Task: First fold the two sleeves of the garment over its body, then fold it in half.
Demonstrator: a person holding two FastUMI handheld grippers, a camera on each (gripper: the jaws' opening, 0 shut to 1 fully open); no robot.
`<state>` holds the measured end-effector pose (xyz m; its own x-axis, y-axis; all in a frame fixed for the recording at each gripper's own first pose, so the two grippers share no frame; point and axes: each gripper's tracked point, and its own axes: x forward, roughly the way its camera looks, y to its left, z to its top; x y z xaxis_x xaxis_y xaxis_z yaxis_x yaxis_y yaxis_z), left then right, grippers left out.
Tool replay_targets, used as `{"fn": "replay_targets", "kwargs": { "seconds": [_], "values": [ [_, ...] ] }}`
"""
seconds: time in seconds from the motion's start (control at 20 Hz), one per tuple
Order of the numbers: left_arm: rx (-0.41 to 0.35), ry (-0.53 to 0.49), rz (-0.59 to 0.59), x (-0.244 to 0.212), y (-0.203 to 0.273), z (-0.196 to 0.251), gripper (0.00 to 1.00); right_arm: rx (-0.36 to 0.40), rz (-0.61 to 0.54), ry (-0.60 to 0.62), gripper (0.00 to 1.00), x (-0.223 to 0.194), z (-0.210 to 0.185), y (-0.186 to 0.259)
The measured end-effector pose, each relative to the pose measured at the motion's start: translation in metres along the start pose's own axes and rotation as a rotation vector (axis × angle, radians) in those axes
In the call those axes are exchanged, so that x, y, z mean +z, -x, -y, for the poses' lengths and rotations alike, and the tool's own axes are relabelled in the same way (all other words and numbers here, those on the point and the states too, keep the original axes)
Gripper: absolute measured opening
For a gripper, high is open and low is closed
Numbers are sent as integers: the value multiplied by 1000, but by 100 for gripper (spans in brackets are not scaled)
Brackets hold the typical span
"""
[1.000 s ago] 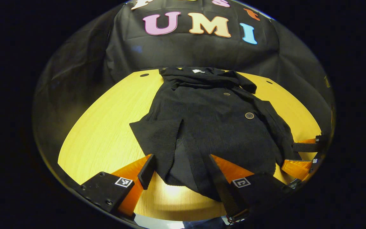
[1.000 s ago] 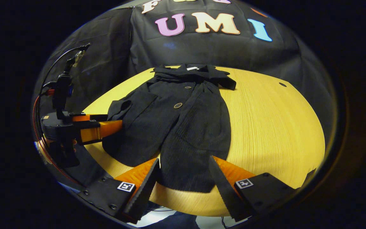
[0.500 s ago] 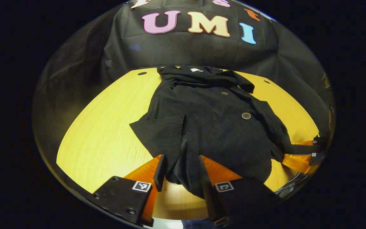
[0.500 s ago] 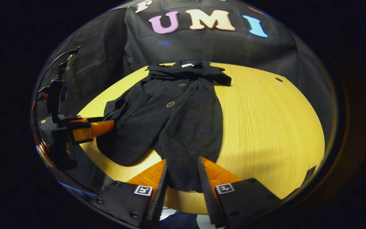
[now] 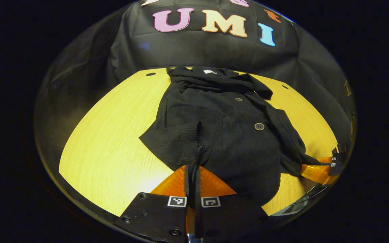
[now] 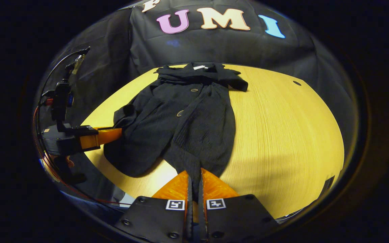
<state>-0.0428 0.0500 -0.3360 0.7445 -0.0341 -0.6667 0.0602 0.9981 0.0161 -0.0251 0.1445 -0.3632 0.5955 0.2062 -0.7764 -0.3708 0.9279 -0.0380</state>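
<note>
Black knit buttoned garment point(image 5: 221, 128) at frame centre on yellow wooden table point(image 5: 106, 141); left gripper point(image 5: 192, 172) and right gripper point(image 6: 194, 179) each clamp its near hem.

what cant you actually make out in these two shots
- Left gripper view: the garment covers the table beneath it; how many layers the left gripper pinches is hidden.
- Right gripper view: the white tag at the collar is too small to read; the hem between the right gripper fingers is hidden.

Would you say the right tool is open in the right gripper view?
No, the right tool is shut, both fingers pressing the hem of the black buttoned garment.
</note>
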Motion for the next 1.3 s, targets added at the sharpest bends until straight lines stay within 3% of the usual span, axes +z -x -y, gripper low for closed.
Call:
{"fn": "replay_targets", "kwargs": {
  "seconds": [0.2,0.4,0.75,1.3],
  "values": [
    [-16,-37,-12,9,8,-1,0,7,33,-16,9,24,-2,11],
    [-47,0,7,34,15,-1,0,5,90,-38,9,59,-1,20],
    [-48,5,103,102,14,-3,0,1,180,-87,9,129,6,25],
    [-105,-27,196,212,-25,-6,0,-31,306,-30,9,263,27,2]
  ]
}}
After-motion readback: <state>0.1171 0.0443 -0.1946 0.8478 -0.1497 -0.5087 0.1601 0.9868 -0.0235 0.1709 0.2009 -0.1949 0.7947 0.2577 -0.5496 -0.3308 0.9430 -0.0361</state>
